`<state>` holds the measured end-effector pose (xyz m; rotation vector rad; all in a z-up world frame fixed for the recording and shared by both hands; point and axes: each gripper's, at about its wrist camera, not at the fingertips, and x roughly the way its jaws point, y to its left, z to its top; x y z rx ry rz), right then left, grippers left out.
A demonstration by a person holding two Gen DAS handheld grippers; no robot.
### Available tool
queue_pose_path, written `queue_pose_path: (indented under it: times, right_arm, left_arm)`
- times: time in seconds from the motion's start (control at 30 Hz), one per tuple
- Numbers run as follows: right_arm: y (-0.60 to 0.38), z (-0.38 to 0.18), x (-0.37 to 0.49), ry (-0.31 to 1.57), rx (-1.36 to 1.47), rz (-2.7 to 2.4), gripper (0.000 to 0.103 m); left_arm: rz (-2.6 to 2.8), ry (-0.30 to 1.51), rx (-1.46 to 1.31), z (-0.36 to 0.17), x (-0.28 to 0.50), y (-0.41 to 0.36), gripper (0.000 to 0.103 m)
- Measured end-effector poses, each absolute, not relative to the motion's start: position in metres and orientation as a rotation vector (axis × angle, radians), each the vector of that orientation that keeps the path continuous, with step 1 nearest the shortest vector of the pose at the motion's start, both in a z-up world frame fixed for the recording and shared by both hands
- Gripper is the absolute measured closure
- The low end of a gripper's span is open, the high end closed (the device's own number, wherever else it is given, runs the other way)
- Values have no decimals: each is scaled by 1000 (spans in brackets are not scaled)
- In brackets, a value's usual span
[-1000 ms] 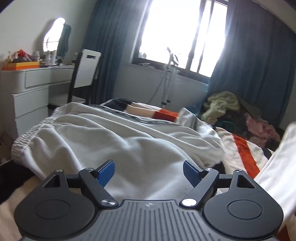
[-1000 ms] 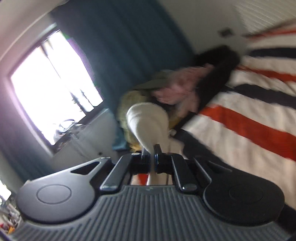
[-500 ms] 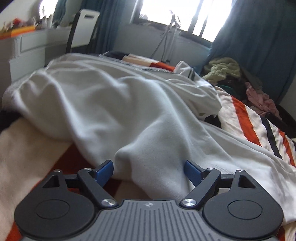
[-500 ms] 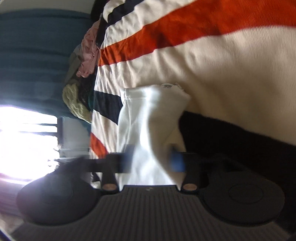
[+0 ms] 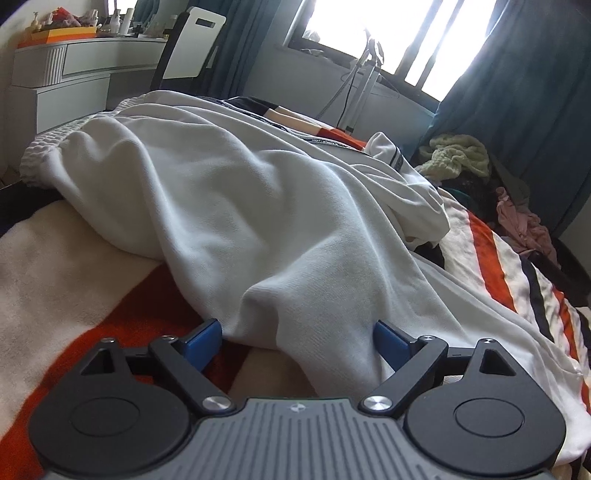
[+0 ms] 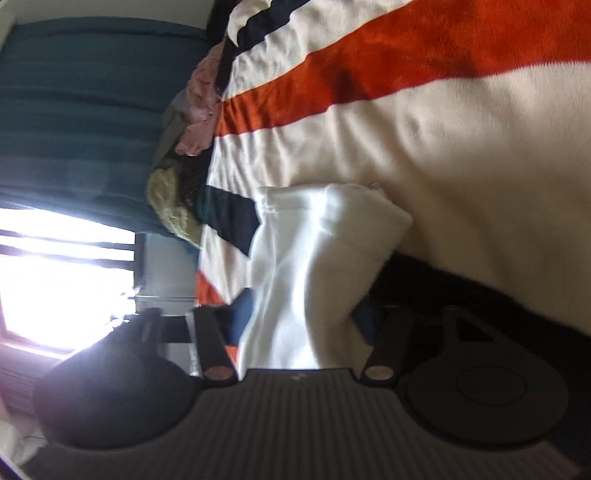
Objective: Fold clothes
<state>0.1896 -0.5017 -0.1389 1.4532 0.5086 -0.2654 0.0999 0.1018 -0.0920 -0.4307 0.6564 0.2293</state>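
Note:
A pair of white sweatpants [image 5: 229, 206] lies crumpled on the striped bed blanket [image 5: 55, 258], its elastic waistband at the far left. My left gripper [image 5: 297, 338] is open low over the blanket, with a fold of the white fabric lying between its blue pads [image 5: 205, 338]. In the right wrist view, which is rolled sideways, a white pant leg end [image 6: 317, 251] lies on the blanket [image 6: 461, 155]. My right gripper [image 6: 303, 314] is open with that cloth between its fingers.
A pile of other clothes [image 5: 458, 158], green, pink and dark, sits at the far right of the bed by blue curtains [image 5: 524, 85]. A white dresser [image 5: 66, 74] and chair [image 5: 192, 40] stand at the left. A bright window [image 5: 388, 33] is behind.
My right gripper opened and let go of the white pant leg, which now lies on the blanket. My left gripper dropped low to the near fold of the sweatpants.

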Motion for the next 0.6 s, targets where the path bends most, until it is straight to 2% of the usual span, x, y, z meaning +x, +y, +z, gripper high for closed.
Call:
queue_pose_path:
  times: [0.13, 0.17, 0.23, 0.4, 0.6]
  right_arm:
    - [-505, -140, 192, 539, 1408, -278, 77]
    - [-506, -141, 192, 548, 1400, -288, 78]
    - [-508, -142, 192, 558, 1387, -302, 91]
    - [-514, -131, 191, 503, 1326, -296, 95]
    - [-530, -100, 165, 278, 1324, -333, 95]
  left_arm:
    - [209, 687, -431, -81, 95, 107, 12]
    - [206, 685, -430, -77, 96, 109, 12]
    - [198, 688, -429, -69, 99, 114, 12]
    - [199, 711, -459, -51, 111, 145, 12]
    - [315, 629, -436, -38, 113, 202, 12]
